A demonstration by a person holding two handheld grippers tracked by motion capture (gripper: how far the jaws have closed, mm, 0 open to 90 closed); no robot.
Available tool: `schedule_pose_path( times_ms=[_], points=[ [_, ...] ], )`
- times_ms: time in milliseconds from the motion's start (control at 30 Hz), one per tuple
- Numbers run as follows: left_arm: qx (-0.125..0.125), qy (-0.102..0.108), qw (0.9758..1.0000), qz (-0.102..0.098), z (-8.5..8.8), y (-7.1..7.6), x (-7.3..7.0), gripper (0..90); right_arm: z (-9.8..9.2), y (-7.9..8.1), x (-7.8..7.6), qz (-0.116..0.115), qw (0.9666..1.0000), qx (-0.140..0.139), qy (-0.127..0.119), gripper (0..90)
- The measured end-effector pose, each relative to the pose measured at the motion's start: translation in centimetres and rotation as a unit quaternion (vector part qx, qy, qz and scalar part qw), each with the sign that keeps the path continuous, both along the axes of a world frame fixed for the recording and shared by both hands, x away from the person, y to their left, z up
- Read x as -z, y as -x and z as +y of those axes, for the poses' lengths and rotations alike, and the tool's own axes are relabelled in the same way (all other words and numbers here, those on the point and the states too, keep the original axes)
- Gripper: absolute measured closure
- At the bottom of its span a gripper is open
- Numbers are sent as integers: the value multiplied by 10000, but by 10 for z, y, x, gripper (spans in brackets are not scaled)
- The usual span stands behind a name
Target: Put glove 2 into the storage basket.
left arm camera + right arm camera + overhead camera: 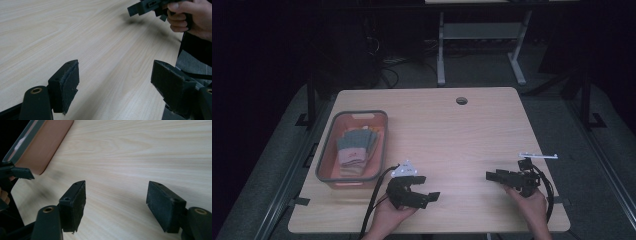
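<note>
With both tools gaping empty over the bare counter [452, 130], the left tool [424, 192] needed to swing toward the gloves [356, 147] in the basket [384, 131], while the right tool [498, 176] held clear.

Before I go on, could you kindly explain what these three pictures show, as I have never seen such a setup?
There is no robot: a person holds a two-jaw gripper in each hand. The high view looks down on the table, with the left gripper and right gripper near its front edge. The other two pictures come from cameras riding on each gripper, looking along its own black jaws. Both grippers are open and hold nothing. A basket at the left of the table holds folded cloth.
</note>
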State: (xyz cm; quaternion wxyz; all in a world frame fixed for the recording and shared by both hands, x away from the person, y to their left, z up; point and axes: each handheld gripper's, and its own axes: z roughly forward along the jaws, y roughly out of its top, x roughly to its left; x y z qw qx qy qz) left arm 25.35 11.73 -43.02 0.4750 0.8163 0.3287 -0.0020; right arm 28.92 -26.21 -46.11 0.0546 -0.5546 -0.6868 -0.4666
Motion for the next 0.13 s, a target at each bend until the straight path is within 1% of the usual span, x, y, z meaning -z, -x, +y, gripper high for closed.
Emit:
schedule_pose_path(
  times_ms=[33,67,133],
  points=[
    [10,81,10000,-3,0,3,1,227,2,2,0,-42,10000,-34,4,305],
    [19,99,9999,-21,1,6,1,227,4,5,-1,-66,9999,-68,34,304],
    [17,201,9998,-85,2,11,2,227,8,9,-2,-192,9996,-155,133,298]
  ],
)
